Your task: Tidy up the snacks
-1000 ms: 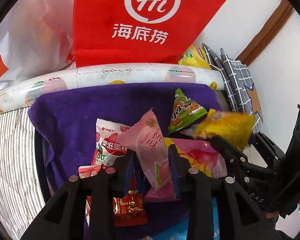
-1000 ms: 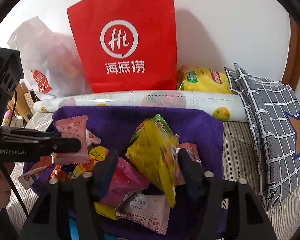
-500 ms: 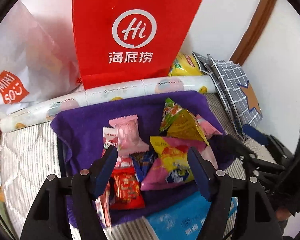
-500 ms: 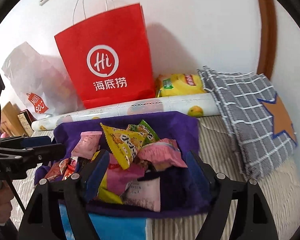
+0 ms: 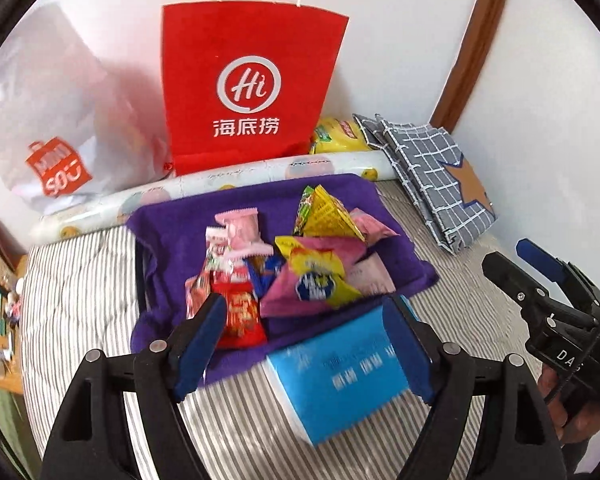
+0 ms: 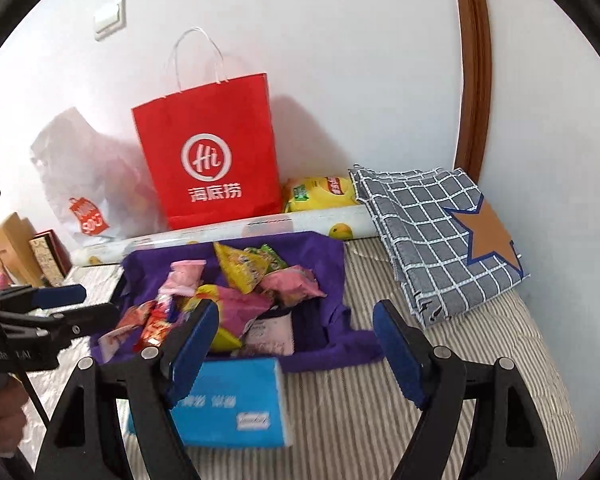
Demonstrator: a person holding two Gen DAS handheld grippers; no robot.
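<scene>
Left gripper (image 5: 304, 344): jaws have just been opening; wide apart, nothing between them
Right gripper (image 6: 296, 344): jaws likewise just opening; released, empty
Snacks (image 5: 284, 264): heaped on the purple cloth (image 5: 172, 232); none held
Blue box (image 5: 340, 376): on the striped bedding, touching the cloth's near edge
Red bag (image 5: 244, 92): upright against the wall behind

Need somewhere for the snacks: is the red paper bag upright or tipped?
Upright: the red paper bag stands against the wall, handles up, behind the purple cloth.
</scene>
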